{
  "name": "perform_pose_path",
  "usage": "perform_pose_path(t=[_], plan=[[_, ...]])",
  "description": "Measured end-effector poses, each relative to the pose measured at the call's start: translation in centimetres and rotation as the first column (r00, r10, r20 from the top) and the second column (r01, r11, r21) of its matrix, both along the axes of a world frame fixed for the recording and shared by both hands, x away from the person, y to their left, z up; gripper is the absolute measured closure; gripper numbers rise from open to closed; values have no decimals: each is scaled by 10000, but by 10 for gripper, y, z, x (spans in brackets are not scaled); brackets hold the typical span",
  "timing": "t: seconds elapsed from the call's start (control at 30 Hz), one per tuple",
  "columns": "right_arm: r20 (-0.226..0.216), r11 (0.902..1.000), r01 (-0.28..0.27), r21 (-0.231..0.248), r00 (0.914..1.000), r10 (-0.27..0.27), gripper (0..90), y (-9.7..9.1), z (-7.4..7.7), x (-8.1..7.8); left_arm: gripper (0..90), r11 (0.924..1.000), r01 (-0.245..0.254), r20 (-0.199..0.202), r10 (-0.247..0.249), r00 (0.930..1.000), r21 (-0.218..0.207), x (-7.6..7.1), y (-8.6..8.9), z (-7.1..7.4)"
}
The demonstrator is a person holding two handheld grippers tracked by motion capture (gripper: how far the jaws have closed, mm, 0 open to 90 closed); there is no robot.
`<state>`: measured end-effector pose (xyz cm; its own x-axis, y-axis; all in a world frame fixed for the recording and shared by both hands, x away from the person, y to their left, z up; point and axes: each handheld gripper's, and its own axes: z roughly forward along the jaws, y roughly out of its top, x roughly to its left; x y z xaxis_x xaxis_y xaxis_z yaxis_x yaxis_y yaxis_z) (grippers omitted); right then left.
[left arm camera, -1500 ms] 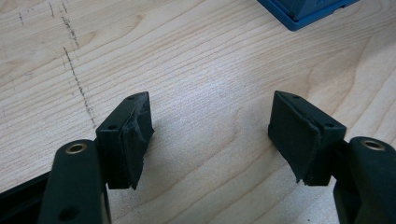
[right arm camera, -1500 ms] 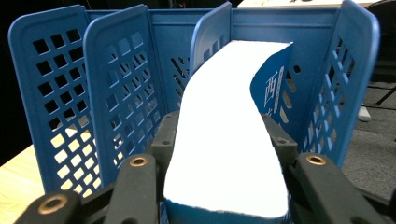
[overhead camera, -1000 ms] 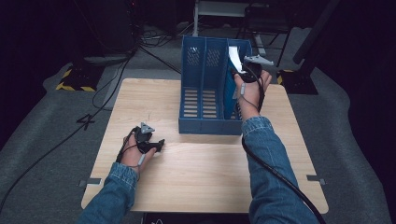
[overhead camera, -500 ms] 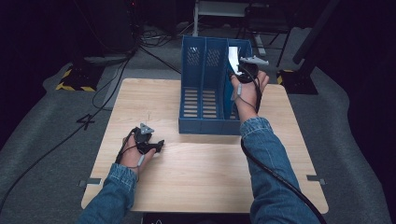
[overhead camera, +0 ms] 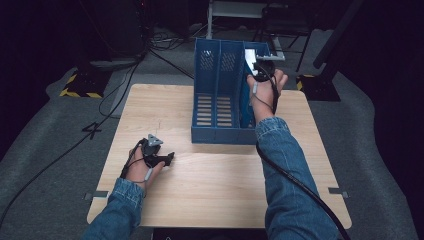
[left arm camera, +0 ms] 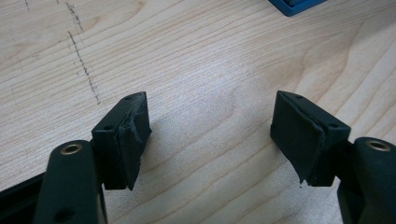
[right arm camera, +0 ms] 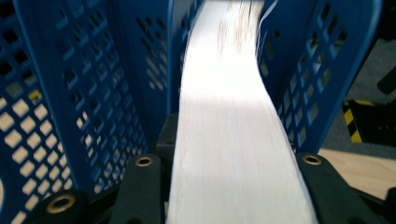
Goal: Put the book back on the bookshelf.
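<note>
high view: the right gripper (overhead camera: 261, 67) has travelled from the near right edge of the blue file rack (overhead camera: 220, 95) toward twelve o'clock, and now sits over the far end of the rack's rightmost slot; half a second ago it stood a little nearer the person. its jaws are clamped on a white stack of paper (overhead camera: 249, 61), seen edge-on as a pale strip just at nine o'clock of the gripper. judged from this, the stack is being fed down into that slot, with insertion begun but not finished, since the paper's top edge stands above the rack wall.

right gripper view: the stack of paper (right arm camera: 233, 140) rises between the two black jaws and bows slightly toward the right as it runs away from the camera. the page edges read as fine lengthwise lines; the surface is bright and washed out, so no print can be made out. perforated blue dividers stand on both sides of it, close but whether touching cannot be told.

left gripper view: the left gripper (left arm camera: 210, 135) has its jaws spread wide with nothing between them, only the bare grain of the wooden table (left arm camera: 201, 70). in the high view it rests at about seven o'clock of the rack, well apart from it, unmoved across the three high views.
</note>
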<state>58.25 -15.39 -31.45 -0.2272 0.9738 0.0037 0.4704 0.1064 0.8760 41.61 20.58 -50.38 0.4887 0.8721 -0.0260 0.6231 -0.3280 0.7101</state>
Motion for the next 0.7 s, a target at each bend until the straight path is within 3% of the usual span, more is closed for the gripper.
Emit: perform_pose_path(t=[0.1, 0.17, 0.2, 0.3, 0.37, 0.43, 0.5, 0.63, 0.67, 0.7], plan=[[362, 9996, 45, 273, 9993, -54, 609, -1, 3, -1, 288, 10000, 16, -3, -16, 10000, 2, 0, 0, 0], [895, 9990, -34, 455, 9960, -6, 609, 0, 8, -4, 287, 10000, -11, -42, 11, 10000, -48, 0, 0, 0], [895, 9990, -34, 455, 9960, -6, 609, 0, 8, -4, 287, 10000, -11, -42, 11, 10000, -48, 0, 0, 0], [1574, 9973, -114, 720, 9875, 0, 607, 0, 8, -4, 287, 10000, 5, -34, -5, 10000, -17, 0, 0, 0], [1668, 9973, -270, 685, 9859, 152, 606, 1, 6, -4, 287, 10000, 10, -24, -10, 10000, -15, 0, 0, 0], [1325, 9977, -219, 640, 9911, 132, 603, 2, 0, -1, 287, 10000, 9, -20, -9, 10000, -24, 0, 0, 0], [1174, 9959, -199, 885, 9930, 94, 600, 0, -5, -1, 286, 10000, 15, -14, -15, 10000, -15, 0, 0, 0], [721, 9991, -114, 408, 9974, 84, 585, 3, -8, -2, 286, 10000, 41, -1, -41, 10000, 9, 0, 0, 0], [476, 9995, -88, 315, 9988, 73, 575, 4, -7, -1, 286, 10000, 43, -3, -43, 10000, 9, 0, 0, 0], [-122, 9999, -84, 124, 9999, 86, 559, 5, -7, 1, 286, 10000, 39, 2, -39, 10000, 12, 0, 0, 0]])
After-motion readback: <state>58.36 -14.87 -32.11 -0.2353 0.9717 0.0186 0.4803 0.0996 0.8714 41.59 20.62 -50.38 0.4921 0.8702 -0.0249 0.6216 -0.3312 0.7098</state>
